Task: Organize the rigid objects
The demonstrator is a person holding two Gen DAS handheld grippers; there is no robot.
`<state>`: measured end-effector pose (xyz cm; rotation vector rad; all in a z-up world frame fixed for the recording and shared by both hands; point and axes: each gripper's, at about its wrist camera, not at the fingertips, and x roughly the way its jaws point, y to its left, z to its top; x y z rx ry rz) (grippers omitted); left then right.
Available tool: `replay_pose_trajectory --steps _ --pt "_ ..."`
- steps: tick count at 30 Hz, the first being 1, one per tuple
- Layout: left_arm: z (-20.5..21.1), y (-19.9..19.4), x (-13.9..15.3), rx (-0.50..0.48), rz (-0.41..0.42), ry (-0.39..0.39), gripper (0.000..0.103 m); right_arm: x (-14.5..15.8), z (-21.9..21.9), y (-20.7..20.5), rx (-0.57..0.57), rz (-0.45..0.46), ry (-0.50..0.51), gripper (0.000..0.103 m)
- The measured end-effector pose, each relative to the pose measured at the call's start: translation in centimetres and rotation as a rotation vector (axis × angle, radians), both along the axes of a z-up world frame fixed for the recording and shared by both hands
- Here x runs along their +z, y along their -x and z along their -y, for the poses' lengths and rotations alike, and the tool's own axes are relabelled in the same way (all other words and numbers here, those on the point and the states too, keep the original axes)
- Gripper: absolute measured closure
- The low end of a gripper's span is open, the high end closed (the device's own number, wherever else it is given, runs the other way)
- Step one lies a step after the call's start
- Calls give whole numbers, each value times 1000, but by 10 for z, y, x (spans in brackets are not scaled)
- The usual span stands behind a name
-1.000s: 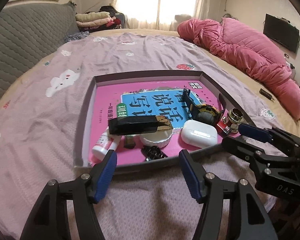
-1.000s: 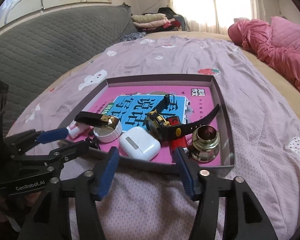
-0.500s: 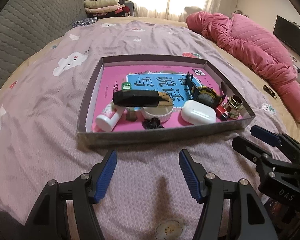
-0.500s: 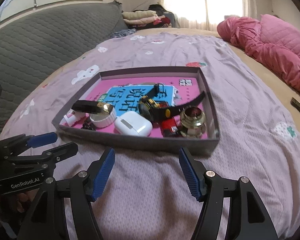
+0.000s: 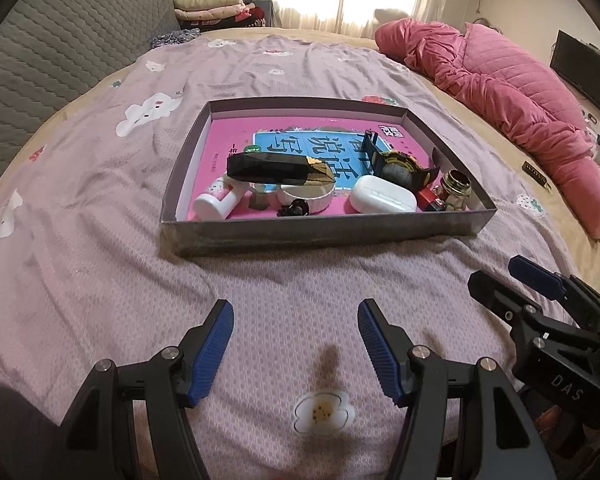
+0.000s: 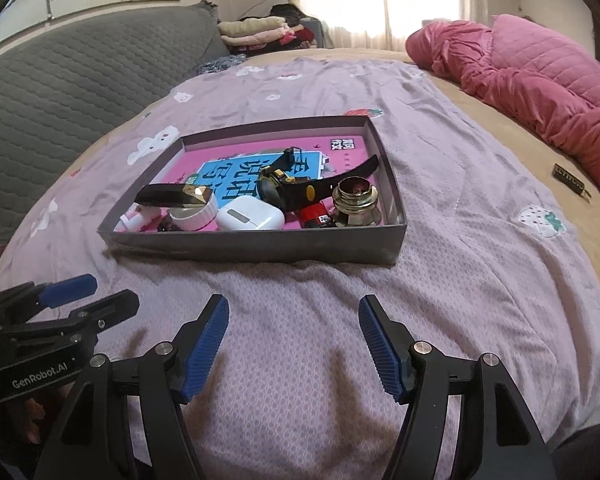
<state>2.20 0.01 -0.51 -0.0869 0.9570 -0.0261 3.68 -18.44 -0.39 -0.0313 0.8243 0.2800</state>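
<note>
— Nearest? Left gripper (image 5: 296, 322) and right gripper (image 6: 294, 318), jaws spread wide, right pair just widened, nothing between either, only lilac bedspread (image 5: 100, 264) beneath.

— Farther out? Grey tray (image 5: 324, 236) flat on the bedspread, well apart from both. Inside: earbud case (image 6: 250, 216), watch (image 6: 288, 190), brass cap (image 6: 354, 200), black box (image 5: 276, 168) over a white dish (image 5: 308, 196), small bottle (image 5: 216, 202), all atop a pink book (image 5: 236, 136).

— Beyond? Pink quilt (image 5: 500, 80).

Right hand-held gripper (image 6: 293, 322) empty, jaws apart, over purple bedspread (image 6: 460, 240); filled grey tray (image 6: 260, 246) beyond.
</note>
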Motion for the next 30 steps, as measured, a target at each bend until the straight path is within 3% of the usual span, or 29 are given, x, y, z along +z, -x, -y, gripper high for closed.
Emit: replay_pose_trajectory --steps 30 --pt "-10 29 13 28 -12 13 39 19 -8 35 44 53 12 34"
